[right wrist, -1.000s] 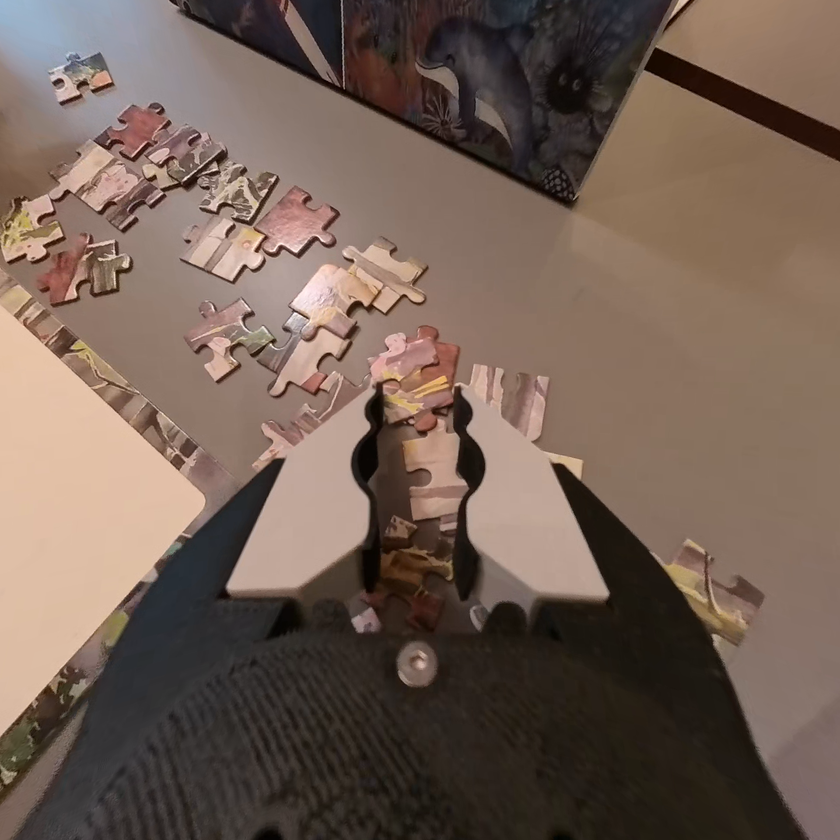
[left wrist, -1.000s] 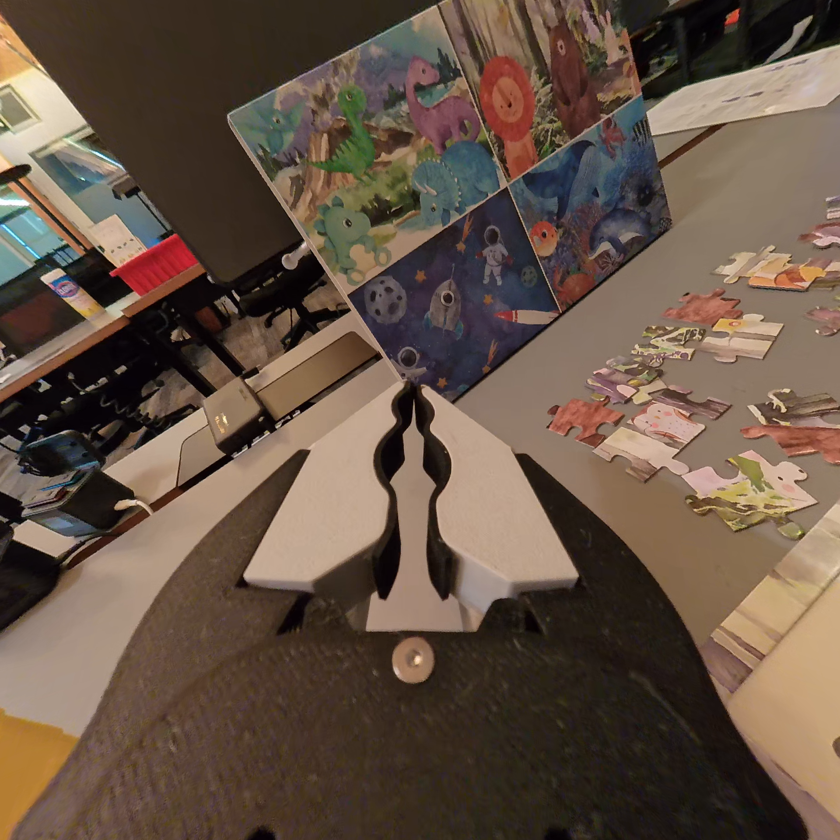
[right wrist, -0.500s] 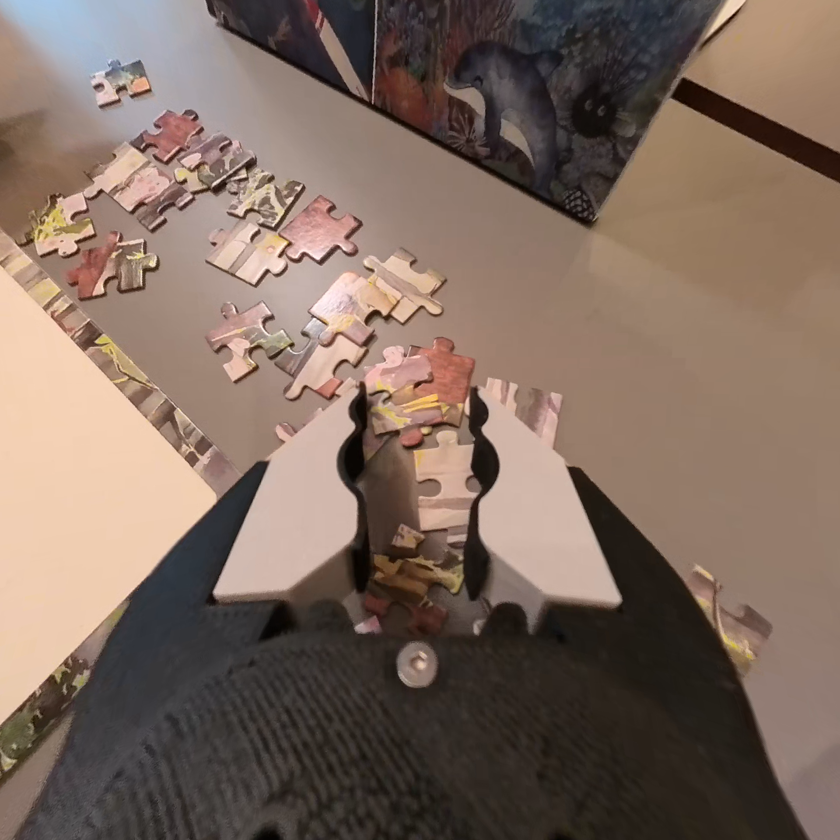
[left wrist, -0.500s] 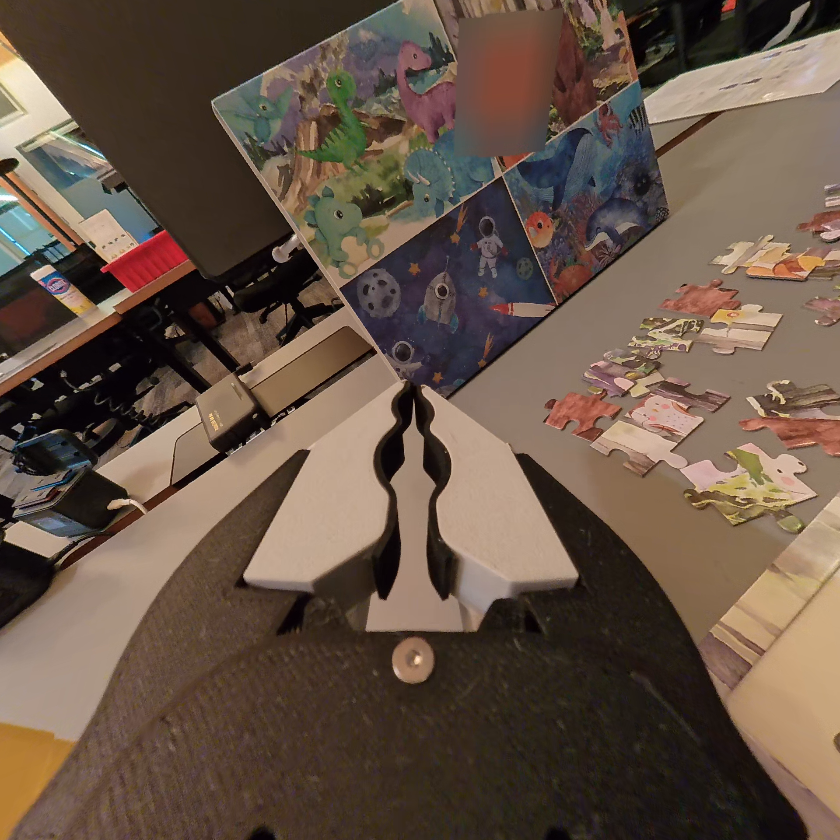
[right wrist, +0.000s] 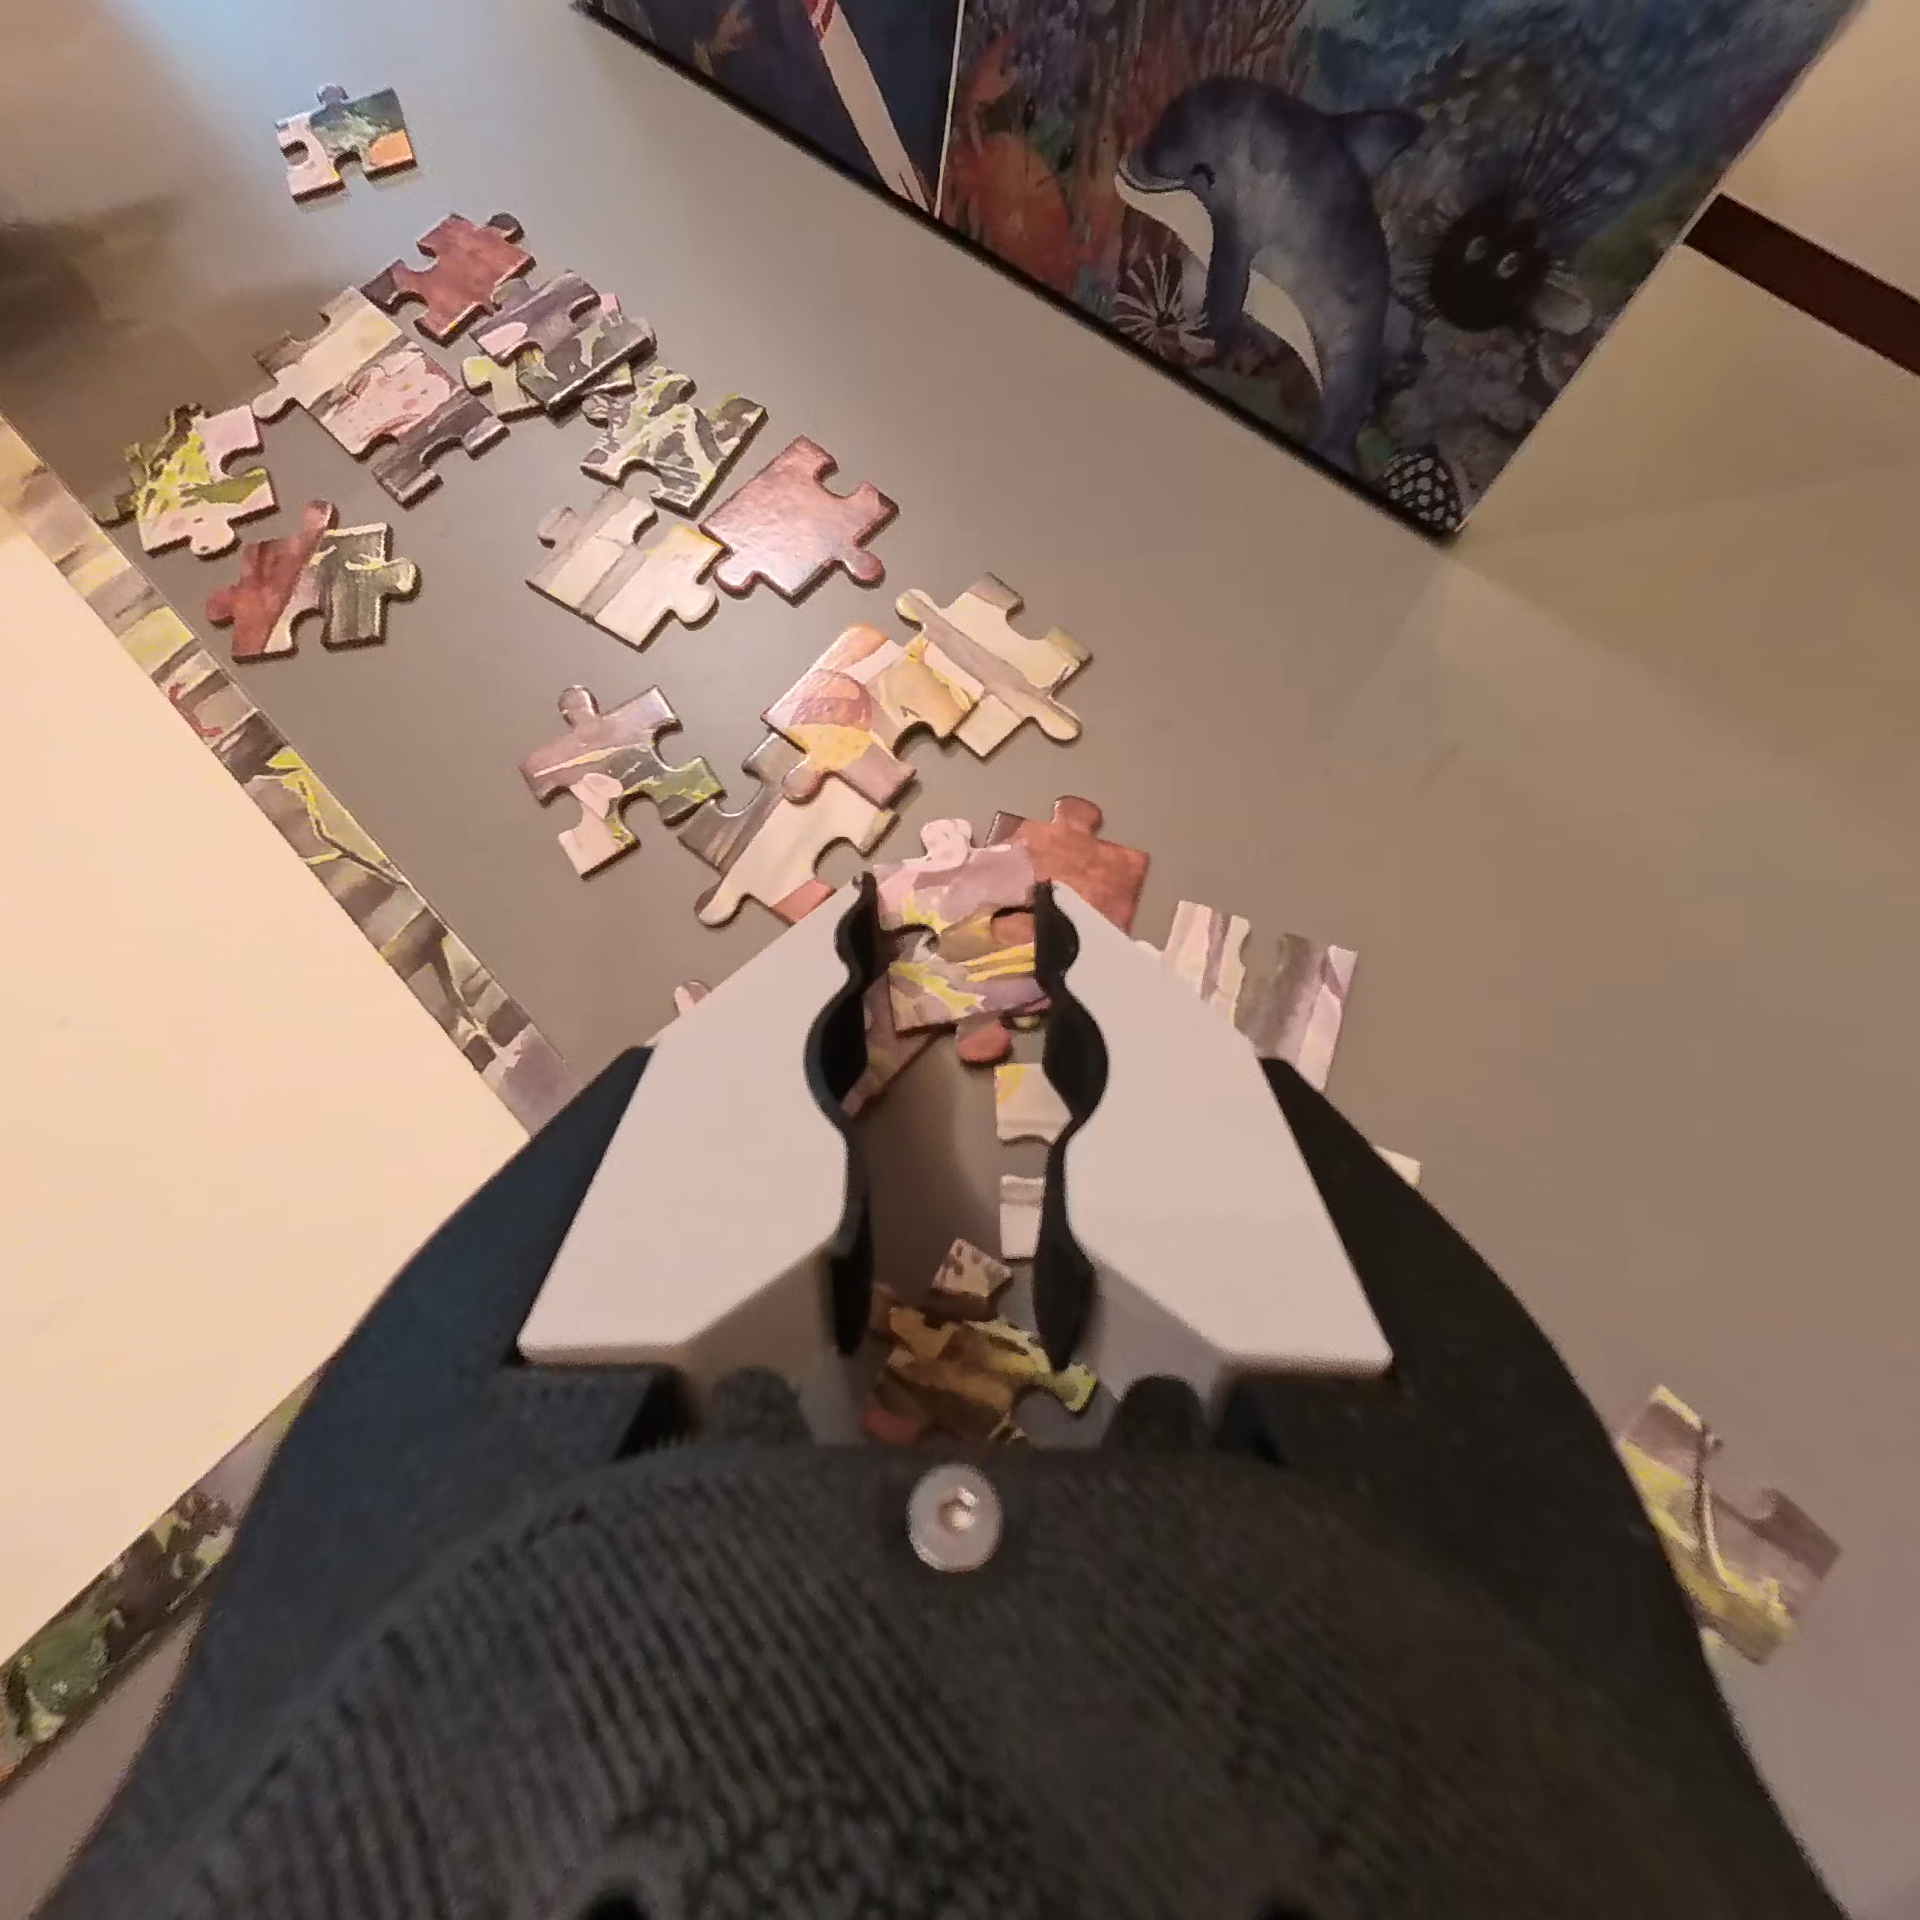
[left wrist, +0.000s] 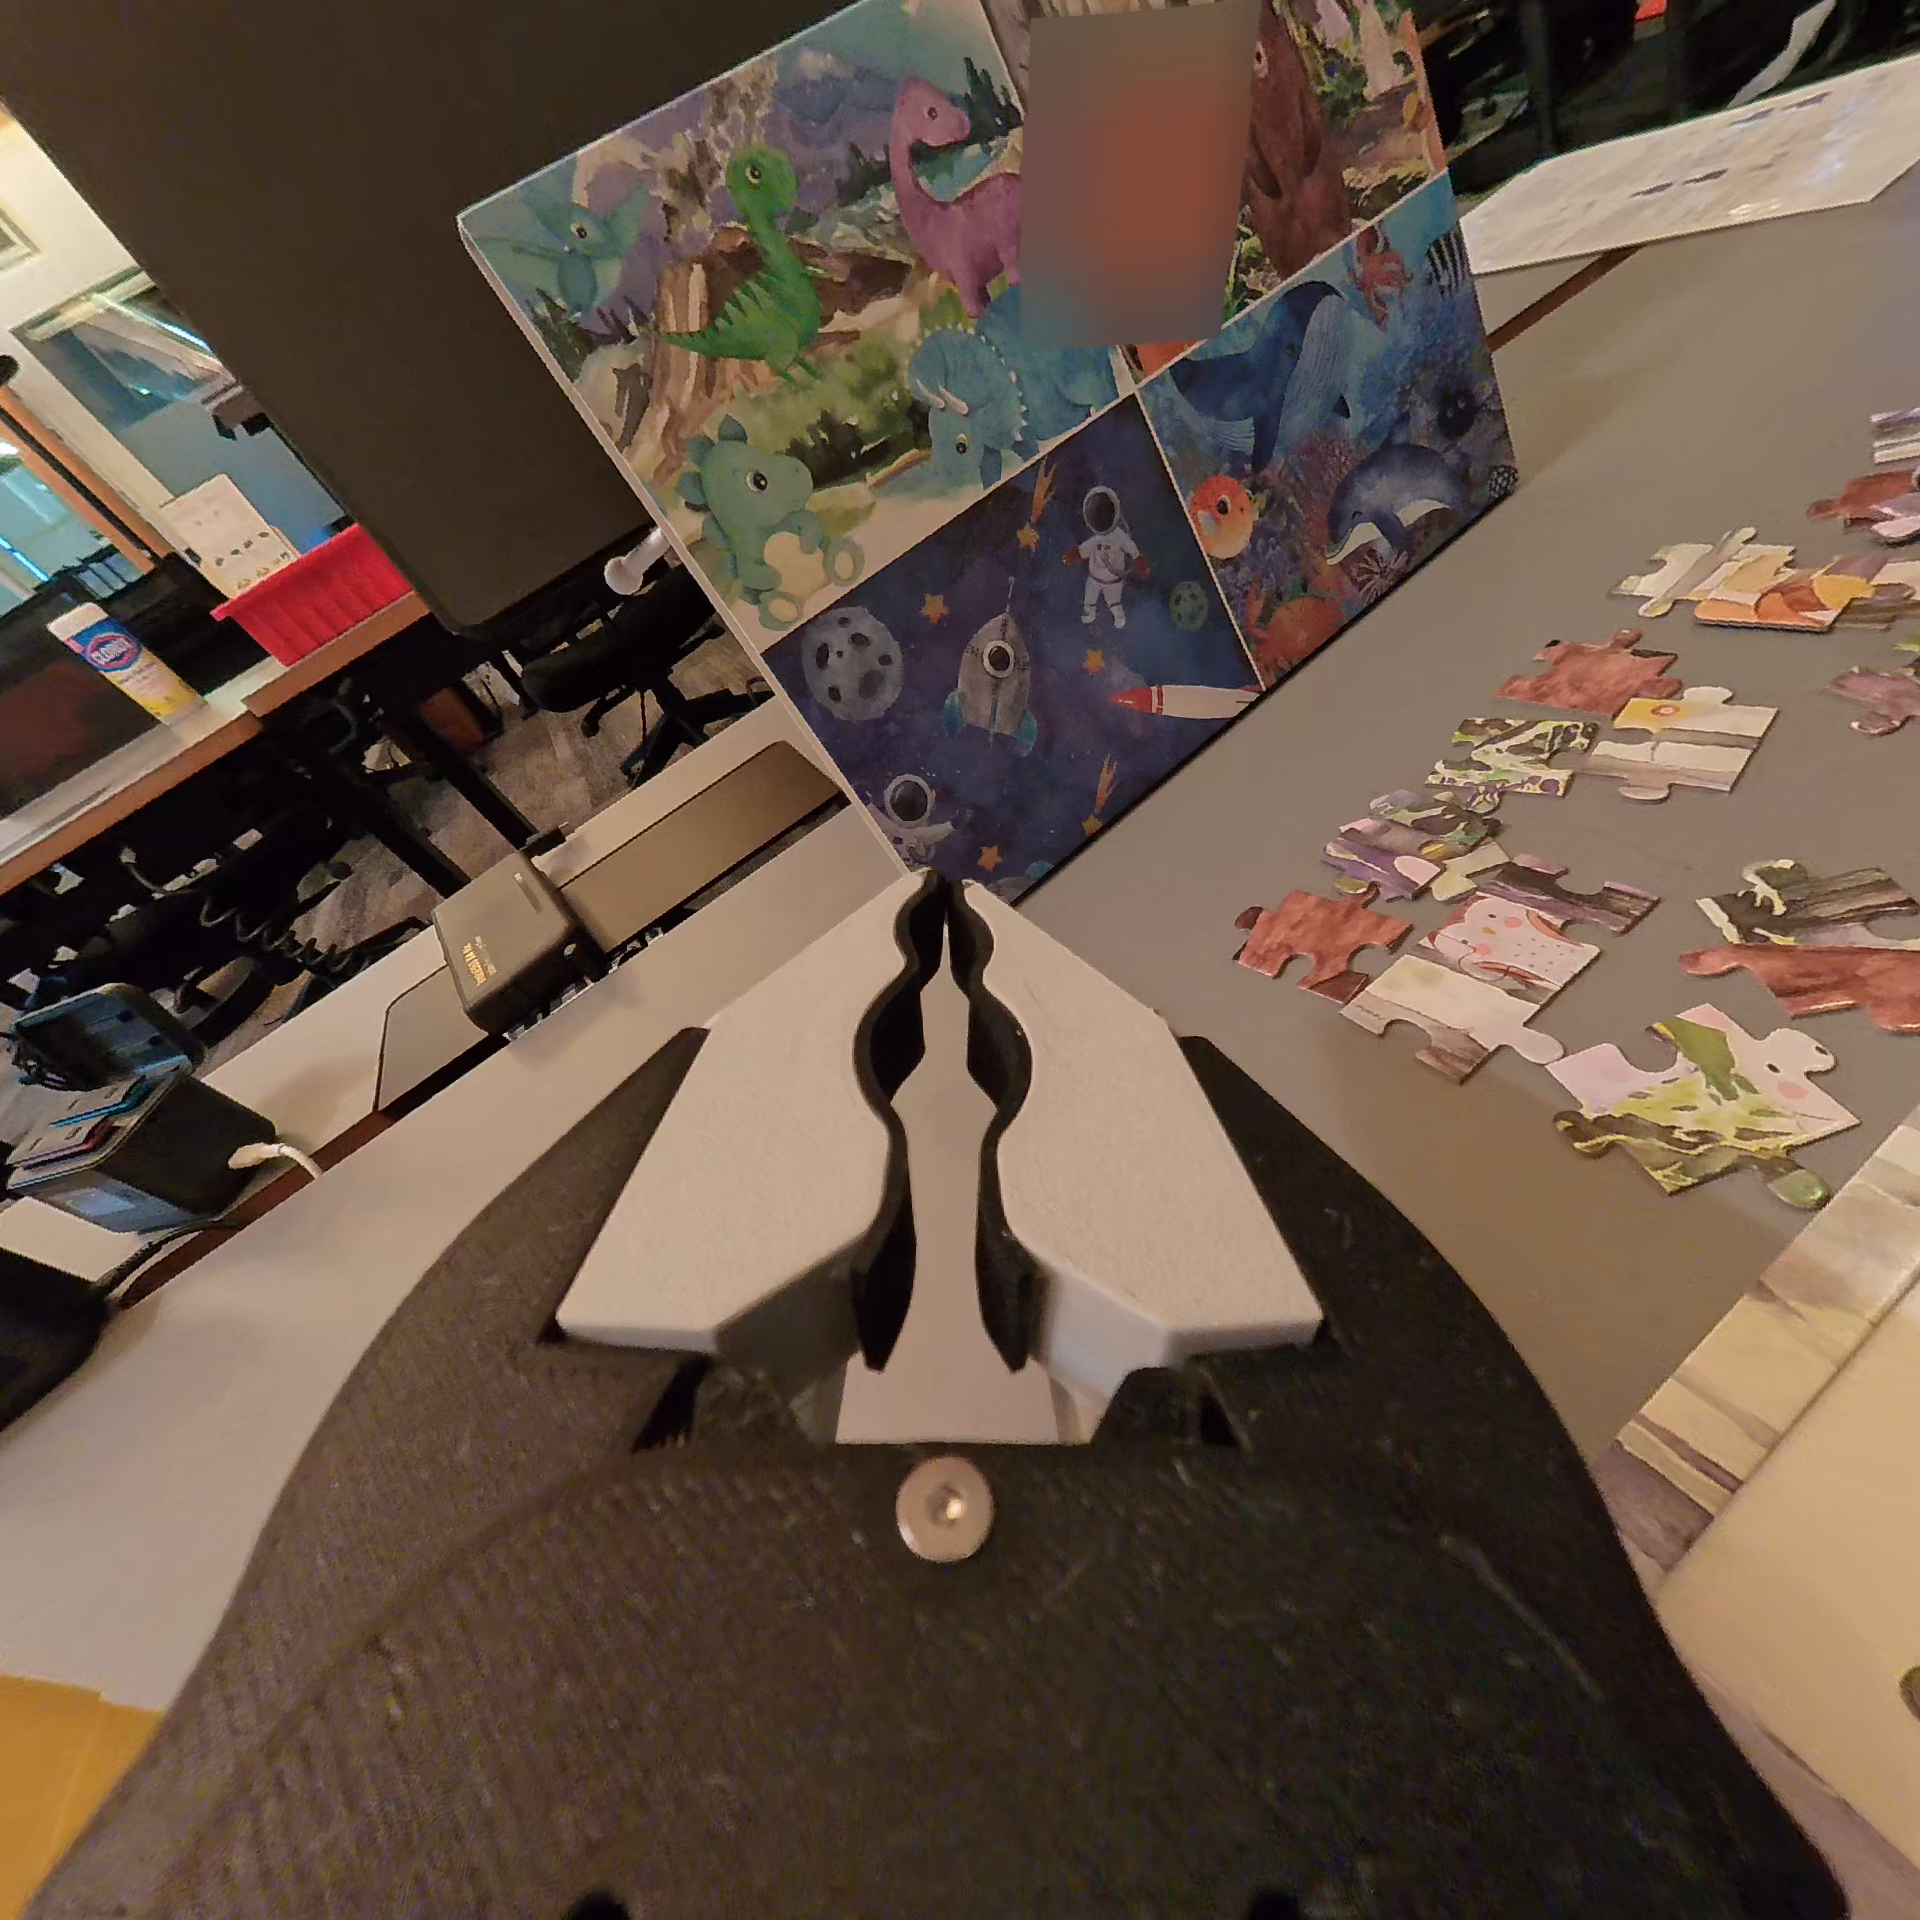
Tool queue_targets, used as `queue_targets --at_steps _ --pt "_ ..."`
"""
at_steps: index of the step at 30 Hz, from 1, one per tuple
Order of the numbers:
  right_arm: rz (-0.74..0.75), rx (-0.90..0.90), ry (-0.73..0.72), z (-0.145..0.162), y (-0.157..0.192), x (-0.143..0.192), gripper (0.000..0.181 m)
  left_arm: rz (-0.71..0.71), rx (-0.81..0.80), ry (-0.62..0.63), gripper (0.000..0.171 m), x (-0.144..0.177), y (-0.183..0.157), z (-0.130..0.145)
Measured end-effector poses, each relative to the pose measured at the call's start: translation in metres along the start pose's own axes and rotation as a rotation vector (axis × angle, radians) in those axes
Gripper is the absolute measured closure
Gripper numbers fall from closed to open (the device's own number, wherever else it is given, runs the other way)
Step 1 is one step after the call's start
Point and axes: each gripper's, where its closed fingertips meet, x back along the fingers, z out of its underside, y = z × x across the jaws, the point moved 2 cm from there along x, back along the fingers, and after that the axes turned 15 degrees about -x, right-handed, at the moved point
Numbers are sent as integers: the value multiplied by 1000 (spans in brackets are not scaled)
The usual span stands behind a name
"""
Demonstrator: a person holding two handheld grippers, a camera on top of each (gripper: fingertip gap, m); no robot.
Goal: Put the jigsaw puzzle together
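Observation:
My right gripper (right wrist: 951, 899) is shut on a purple and yellow puzzle piece (right wrist: 956, 935), which sits tilted between the fingertips just above a brown piece (right wrist: 1091, 852). Several loose pieces (right wrist: 623, 566) lie spread on the grey table. The puzzle board (right wrist: 156, 935), cream inside with a painted border strip (right wrist: 343, 852), lies to the left. My left gripper (left wrist: 943, 888) is shut and empty, held above the table's left edge; the loose pieces (left wrist: 1465, 987) and the board's corner (left wrist: 1766, 1351) lie to its right.
The puzzle box (left wrist: 987, 520) with animal and space pictures stands upright at the back of the table; it also shows in the right wrist view (right wrist: 1299, 208). More pieces lie under and right of my right gripper (right wrist: 1714, 1538). Desks and chairs stand beyond the table (left wrist: 312, 727).
My right gripper moved slightly forward and its jaws closed from open onto the purple and yellow piece, which now sits tilted. My left gripper stayed shut and barely moved.

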Motion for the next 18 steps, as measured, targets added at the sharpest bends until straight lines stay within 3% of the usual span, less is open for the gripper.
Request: queue_targets --at_steps 8,14,18 --pt "58 5 -49 -7 -13 14 153 1 -11 -4 171 0 -2 -1" --pt "287 -63 -197 -22 -69 54 153 3 -14 -5 171 0 -3 0" --pt "307 -166 -220 -17 -90 58 153 5 -16 -5 171 0 -5 0"
